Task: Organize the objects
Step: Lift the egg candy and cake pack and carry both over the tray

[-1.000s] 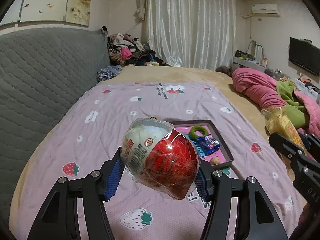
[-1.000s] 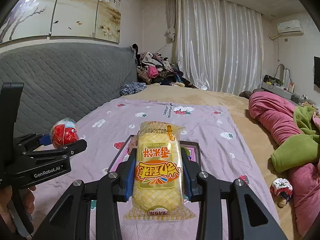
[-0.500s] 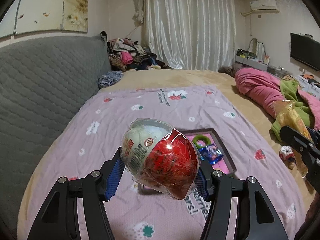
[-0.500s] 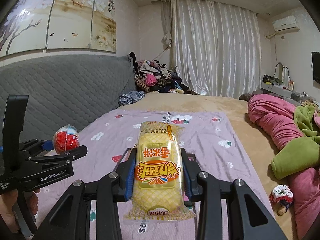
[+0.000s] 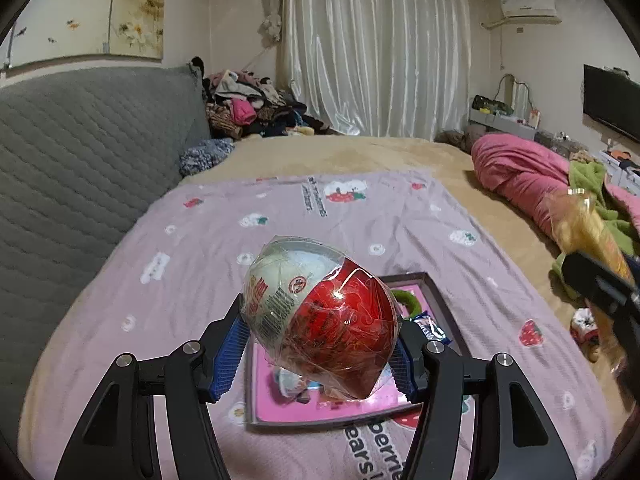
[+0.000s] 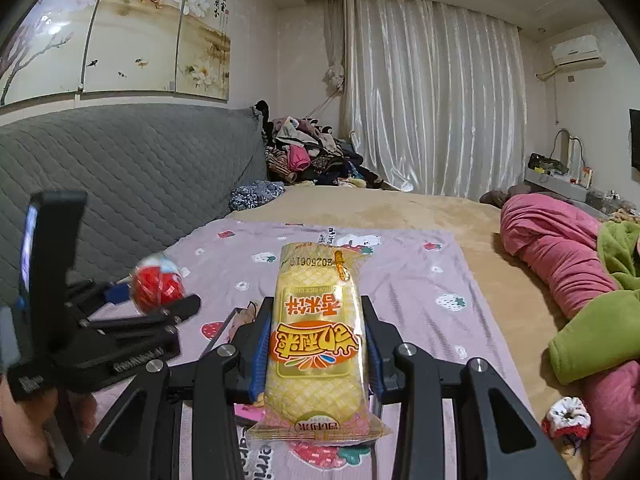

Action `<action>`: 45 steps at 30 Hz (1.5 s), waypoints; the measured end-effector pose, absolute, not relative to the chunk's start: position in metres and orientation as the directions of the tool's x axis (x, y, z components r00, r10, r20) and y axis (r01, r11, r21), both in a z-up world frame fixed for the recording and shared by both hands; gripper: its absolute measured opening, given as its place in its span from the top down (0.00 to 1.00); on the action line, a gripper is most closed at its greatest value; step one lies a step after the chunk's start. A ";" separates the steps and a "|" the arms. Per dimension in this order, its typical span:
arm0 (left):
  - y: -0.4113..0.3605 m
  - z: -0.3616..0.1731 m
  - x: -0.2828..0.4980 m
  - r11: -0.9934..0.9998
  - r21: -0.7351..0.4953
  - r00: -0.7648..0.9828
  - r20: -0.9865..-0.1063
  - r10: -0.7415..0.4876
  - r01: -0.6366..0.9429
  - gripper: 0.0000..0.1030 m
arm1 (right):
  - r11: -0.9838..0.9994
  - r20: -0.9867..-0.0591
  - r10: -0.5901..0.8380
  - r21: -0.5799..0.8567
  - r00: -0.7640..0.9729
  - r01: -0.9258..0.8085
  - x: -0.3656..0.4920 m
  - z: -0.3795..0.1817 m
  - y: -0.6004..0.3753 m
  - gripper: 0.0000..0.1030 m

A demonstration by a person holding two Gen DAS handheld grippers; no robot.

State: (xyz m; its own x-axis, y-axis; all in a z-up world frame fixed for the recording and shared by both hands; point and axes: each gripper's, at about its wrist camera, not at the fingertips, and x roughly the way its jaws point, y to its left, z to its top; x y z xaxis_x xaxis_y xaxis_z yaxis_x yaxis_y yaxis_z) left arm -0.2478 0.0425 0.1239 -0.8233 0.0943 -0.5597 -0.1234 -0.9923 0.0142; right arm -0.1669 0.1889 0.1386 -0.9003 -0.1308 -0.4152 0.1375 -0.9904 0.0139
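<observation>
A red and white toy egg [image 5: 320,316] wrapped in clear film sits between the blue pads of my left gripper [image 5: 322,344], which is shut on it above a pink tray [image 5: 440,304]. A green ring [image 5: 408,300] and a blue wrapped sweet [image 5: 430,326] lie in the tray. In the right wrist view my right gripper [image 6: 316,344] is shut on a yellow snack packet [image 6: 316,328], held upright over the purple strawberry blanket [image 6: 400,280]. The left gripper [image 6: 160,300] with its egg [image 6: 158,284] shows at the left of that view, a hand below it.
A grey quilted headboard [image 5: 80,168] runs along the left. A pink and green duvet heap [image 6: 568,272] lies on the right of the bed. A small knitted ball [image 6: 566,420] rests near it. A pile of clothes [image 6: 312,156] fills the far corner.
Both grippers have pulled back over the blanket with their loads; the tray now lies closer under the left gripper. Neither grip has changed.
</observation>
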 end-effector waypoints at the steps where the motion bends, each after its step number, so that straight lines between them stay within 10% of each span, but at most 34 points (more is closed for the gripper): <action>1: 0.045 0.116 -0.252 -0.992 0.019 -0.820 -0.565 0.092 -0.124 0.38 | -0.991 -0.422 -0.131 0.020 -0.897 0.136 -0.173 0.133 0.190 0.62; 19: 0.101 -0.023 -0.307 -0.975 0.061 -0.747 -0.653 0.122 -0.213 0.38 | -0.995 -0.610 -0.080 -0.004 -0.788 0.103 -0.265 0.013 0.202 0.62; 45: 0.110 -0.061 -0.322 -0.965 0.079 -0.706 -0.697 0.127 -0.251 0.37 | -0.997 -0.766 -0.055 0.009 -0.641 0.075 -0.298 -0.063 0.218 0.62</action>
State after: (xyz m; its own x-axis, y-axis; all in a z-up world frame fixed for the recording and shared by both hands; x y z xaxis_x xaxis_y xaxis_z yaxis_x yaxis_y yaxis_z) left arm -0.3223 0.1099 -0.0614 -0.7062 0.1269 -0.6966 -0.2510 -0.9648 0.0786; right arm -0.2978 0.2175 -0.0632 -0.6409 -0.0548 -0.7657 0.0751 -0.9971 0.0085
